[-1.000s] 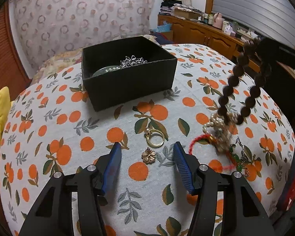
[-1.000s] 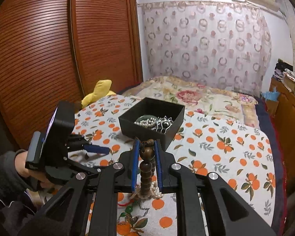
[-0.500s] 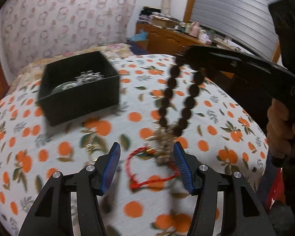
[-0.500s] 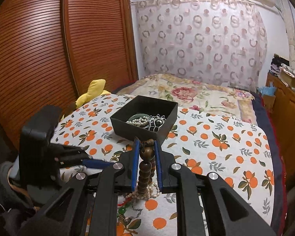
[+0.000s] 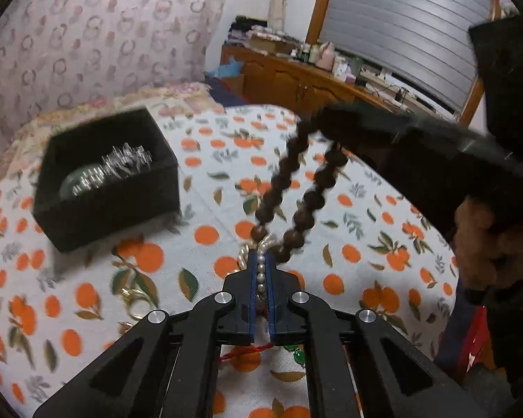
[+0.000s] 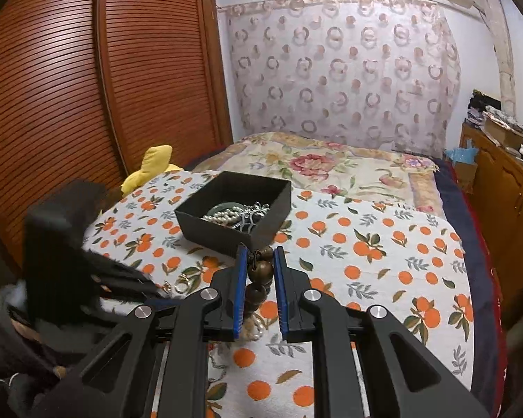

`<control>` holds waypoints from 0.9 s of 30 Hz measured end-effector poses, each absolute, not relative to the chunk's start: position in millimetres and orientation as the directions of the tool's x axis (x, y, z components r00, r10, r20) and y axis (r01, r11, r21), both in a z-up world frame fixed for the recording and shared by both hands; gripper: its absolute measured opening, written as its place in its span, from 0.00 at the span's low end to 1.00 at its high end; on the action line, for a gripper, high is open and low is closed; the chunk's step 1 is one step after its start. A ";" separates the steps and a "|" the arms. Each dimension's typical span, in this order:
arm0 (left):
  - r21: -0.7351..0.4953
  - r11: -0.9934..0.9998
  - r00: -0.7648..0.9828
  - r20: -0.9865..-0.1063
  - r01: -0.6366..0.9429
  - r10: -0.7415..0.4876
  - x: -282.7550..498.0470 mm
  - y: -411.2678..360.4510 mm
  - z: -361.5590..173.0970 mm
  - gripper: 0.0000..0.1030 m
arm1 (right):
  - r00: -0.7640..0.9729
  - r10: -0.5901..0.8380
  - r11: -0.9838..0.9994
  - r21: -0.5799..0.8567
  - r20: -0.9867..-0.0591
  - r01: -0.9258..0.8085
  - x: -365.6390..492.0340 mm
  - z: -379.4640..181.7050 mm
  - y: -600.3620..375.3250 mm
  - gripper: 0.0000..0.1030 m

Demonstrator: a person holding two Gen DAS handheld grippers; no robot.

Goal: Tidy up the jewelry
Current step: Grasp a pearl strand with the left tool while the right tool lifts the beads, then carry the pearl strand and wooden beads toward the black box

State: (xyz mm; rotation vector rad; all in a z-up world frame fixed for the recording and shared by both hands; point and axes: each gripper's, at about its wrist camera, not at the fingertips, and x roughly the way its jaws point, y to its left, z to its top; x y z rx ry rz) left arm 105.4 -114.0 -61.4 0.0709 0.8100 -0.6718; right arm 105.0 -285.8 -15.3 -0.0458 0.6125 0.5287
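Note:
A dark brown bead bracelet hangs from my right gripper, whose blue pads are shut on its top beads. A pearl strand tangled at its lower end sits between the pads of my left gripper, which is shut on it. A black open box holding pearls and silver pieces stands on the orange-print cloth to the left; it also shows in the right wrist view. A gold ring lies on the cloth.
A red cord and green beads lie under my left gripper. The cloth covers a bed. A wooden wardrobe stands left, a wooden dresser at the far side.
My left gripper has closed from wide open onto the pearl strand hanging from the brown bracelet. My right gripper has kept hold of the brown beads, and its jaws show a wider gap.

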 end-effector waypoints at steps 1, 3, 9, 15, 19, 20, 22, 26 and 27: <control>-0.182 0.795 0.508 -0.682 0.578 -0.526 105.0 -111.7 -54.5 0.04 | 0.690 0.455 0.870 0.115 -0.562 -0.480 106.3 -17.9 -287.3 0.17; -0.184 0.797 0.523 -0.667 0.575 -0.531 105.3 -108.0 -43.3 0.04 | 0.689 0.452 0.871 0.115 -0.567 -0.477 107.2 -20.7 -288.0 0.17; -0.181 0.806 0.578 -0.610 0.563 -0.541 105.8 -96.5 -7.7 0.03 | 0.675 0.447 0.870 0.108 -0.587 -0.482 109.0 -29.2 -283.1 0.16; -0.180 0.816 0.628 -0.555 0.550 -0.546 111.9 -83.4 30.3 0.03 | 0.668 0.441 0.869 0.099 -0.600 -0.485 111.9 -34.7 -276.3 0.17; -0.165 0.825 0.659 -0.526 0.540 -0.537 114.4 -77.1 53.1 0.03 | 0.663 0.437 0.869 0.098 -0.608 -0.484 115.6 -38.6 -273.0 0.17; -0.161 0.828 0.666 -0.522 0.538 -0.534 114.9 -75.9 57.3 0.03 | 0.663 0.438 0.870 0.099 -0.608 -0.484 116.9 -38.8 -272.4 0.17; -0.155 0.834 0.680 -0.511 0.529 -0.526 117.1 -72.3 66.2 0.03 | 0.667 0.440 0.870 0.100 -0.601 -0.483 119.1 -35.6 -271.8 0.17; -0.142 0.849 0.706 -0.494 0.510 -0.507 121.6 -63.6 80.3 0.03 | 0.680 0.449 0.867 0.098 -0.579 -0.489 123.4 -22.6 -269.0 0.17; -0.137 0.852 0.714 -0.490 0.505 -0.501 124.3 -61.5 84.3 0.04 | 0.683 0.451 0.866 0.096 -0.575 -0.491 124.4 -20.0 -268.5 0.17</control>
